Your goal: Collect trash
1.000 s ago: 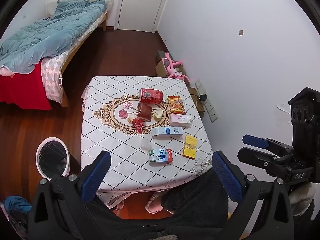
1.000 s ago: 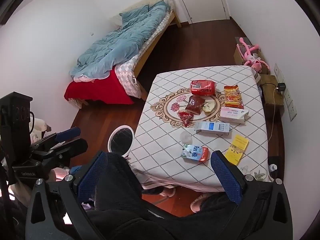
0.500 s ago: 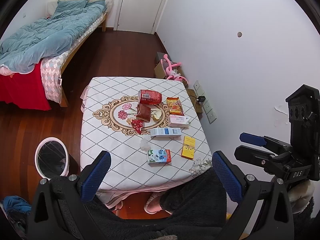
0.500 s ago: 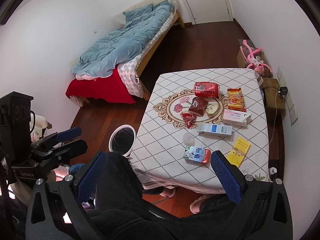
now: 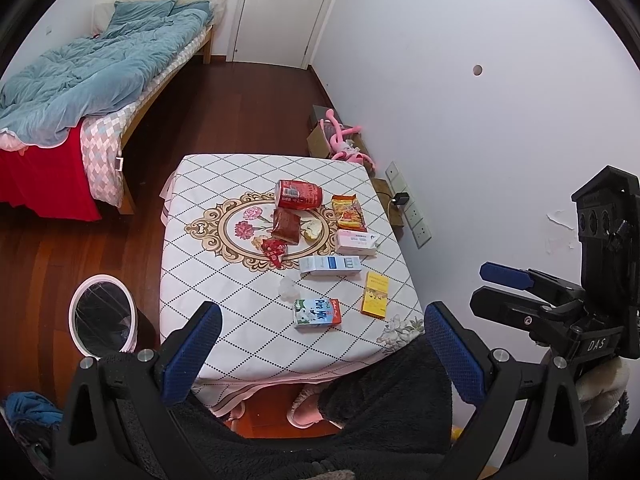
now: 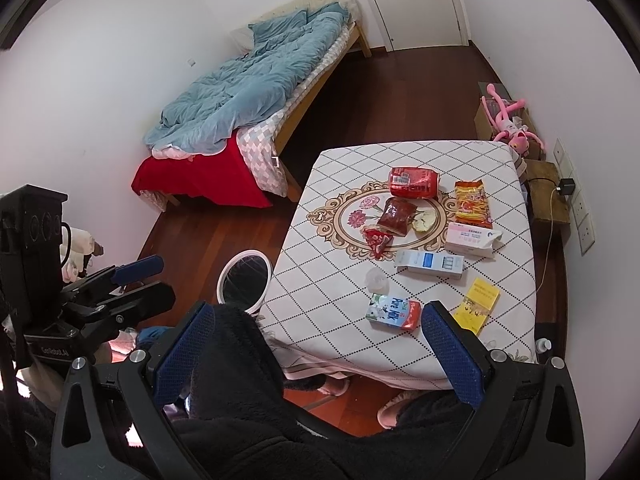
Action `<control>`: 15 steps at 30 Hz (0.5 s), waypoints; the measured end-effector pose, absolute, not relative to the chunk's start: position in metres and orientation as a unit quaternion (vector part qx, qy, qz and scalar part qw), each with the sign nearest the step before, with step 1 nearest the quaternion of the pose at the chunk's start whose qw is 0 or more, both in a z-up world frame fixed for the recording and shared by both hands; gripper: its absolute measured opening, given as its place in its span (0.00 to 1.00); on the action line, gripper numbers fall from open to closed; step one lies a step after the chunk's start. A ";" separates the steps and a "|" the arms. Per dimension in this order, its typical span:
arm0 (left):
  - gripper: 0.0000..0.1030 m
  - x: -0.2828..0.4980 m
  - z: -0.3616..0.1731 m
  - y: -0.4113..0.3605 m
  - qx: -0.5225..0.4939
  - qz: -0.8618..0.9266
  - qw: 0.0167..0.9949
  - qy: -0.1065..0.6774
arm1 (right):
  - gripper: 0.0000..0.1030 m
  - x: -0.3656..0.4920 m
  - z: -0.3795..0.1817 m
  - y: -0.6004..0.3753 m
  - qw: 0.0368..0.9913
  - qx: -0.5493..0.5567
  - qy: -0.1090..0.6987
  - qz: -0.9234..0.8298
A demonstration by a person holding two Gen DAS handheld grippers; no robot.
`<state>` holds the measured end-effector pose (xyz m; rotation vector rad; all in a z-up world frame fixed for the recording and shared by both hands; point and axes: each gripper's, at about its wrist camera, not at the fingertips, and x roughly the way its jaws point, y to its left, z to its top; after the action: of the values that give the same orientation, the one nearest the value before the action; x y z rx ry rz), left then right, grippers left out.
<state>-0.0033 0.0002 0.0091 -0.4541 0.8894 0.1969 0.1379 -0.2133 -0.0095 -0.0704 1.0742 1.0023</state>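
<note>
Hovering high above the square table with the white diamond-patterned cloth [image 5: 224, 280], the left gripper [image 5: 320, 344] and the right gripper [image 6: 316, 344] both have their blue-padded fingers spread wide apart, holding nothing. The trash lies mid-frame on the cloth: a red crumpled snack bag [image 5: 298, 195], a white-and-blue flat carton [image 5: 330, 265], a green-and-red milk carton [image 5: 317, 312] and a yellow flat packet [image 5: 375, 293]. A round white-rimmed bin with a black liner [image 5: 102, 314] stands on the dark wood floor at the table's left, in the lower left of the left wrist view.
</note>
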 end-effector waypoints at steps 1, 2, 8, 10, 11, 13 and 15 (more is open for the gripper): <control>1.00 -0.003 0.009 0.000 -0.218 0.094 0.873 0.426 | 1.00 0.138 -0.010 -0.213 0.742 -0.032 0.490 0.457; 1.00 -0.004 0.009 0.001 -0.218 0.094 0.873 0.425 | 1.00 0.138 -0.009 -0.213 0.741 -0.032 0.490 0.458; 1.00 -0.005 0.007 0.001 -0.218 0.095 0.873 0.426 | 1.00 0.138 -0.009 -0.214 0.742 -0.033 0.490 0.458; 1.00 -0.005 0.007 0.001 -0.219 0.094 0.873 0.426 | 1.00 0.138 -0.009 -0.214 0.741 -0.032 0.490 0.458; 1.00 -0.006 0.007 0.002 -0.219 0.094 0.873 0.426 | 1.00 0.138 -0.009 -0.214 0.741 -0.033 0.490 0.458; 1.00 -0.006 0.007 0.002 -0.219 0.094 0.873 0.426 | 1.00 0.138 -0.009 -0.215 0.742 -0.033 0.489 0.457; 1.00 -0.006 0.007 0.003 -0.219 0.093 0.873 0.426 | 1.00 0.138 -0.009 -0.214 0.741 -0.033 0.490 0.458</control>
<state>-0.0059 0.0030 0.0072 -0.4570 0.8893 0.1951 0.1382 -0.2145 -0.0088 -0.0729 1.0736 1.0035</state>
